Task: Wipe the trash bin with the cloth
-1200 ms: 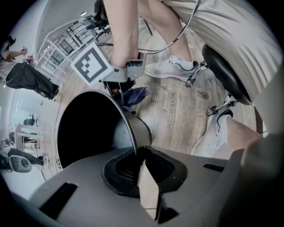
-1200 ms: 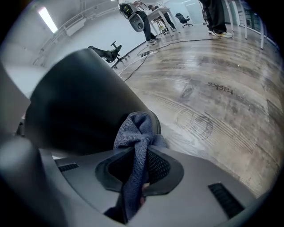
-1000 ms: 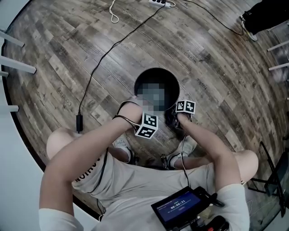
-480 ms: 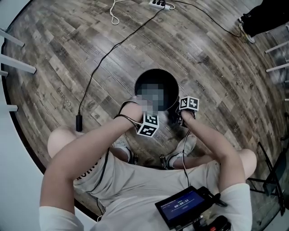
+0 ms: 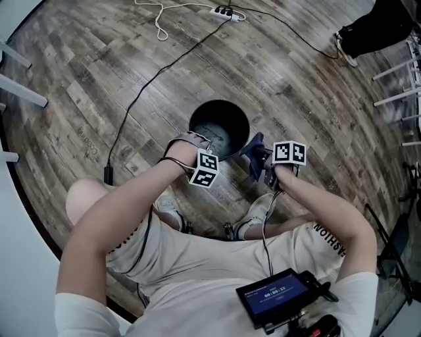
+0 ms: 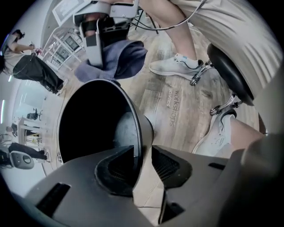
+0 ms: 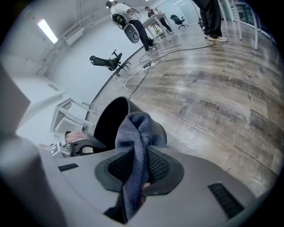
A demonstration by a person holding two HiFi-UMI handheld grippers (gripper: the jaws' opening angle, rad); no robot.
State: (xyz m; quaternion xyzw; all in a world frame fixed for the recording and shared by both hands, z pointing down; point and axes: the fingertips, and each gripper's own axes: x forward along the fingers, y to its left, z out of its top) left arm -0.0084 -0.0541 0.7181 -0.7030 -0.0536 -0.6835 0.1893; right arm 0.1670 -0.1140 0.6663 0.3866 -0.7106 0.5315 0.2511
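The black round trash bin (image 5: 219,126) stands on the wood floor in front of the person's feet. My left gripper (image 5: 193,141) points steeply down at the near left of its rim. In the left gripper view the bin's wall (image 6: 95,119) stands between the jaws of my left gripper (image 6: 143,153); they have just been opening, and a gap shows beside the wall. My right gripper (image 5: 264,159) hangs beside the bin's right side, shut on a bunched blue cloth (image 5: 254,153). The cloth (image 7: 135,133) hangs through the right gripper (image 7: 138,165), next to the bin (image 7: 111,119).
A black cable (image 5: 151,79) runs over the floor from a power strip (image 5: 222,11) past the bin's left. The person's shoes (image 5: 260,212) stand just behind the bin. White frame legs (image 5: 20,85) line the left edge. A screen unit (image 5: 276,296) hangs at the person's waist.
The right gripper has risen with the cloth from low by the bin's near side to rim height on the right. The left hand has stayed at the rim.
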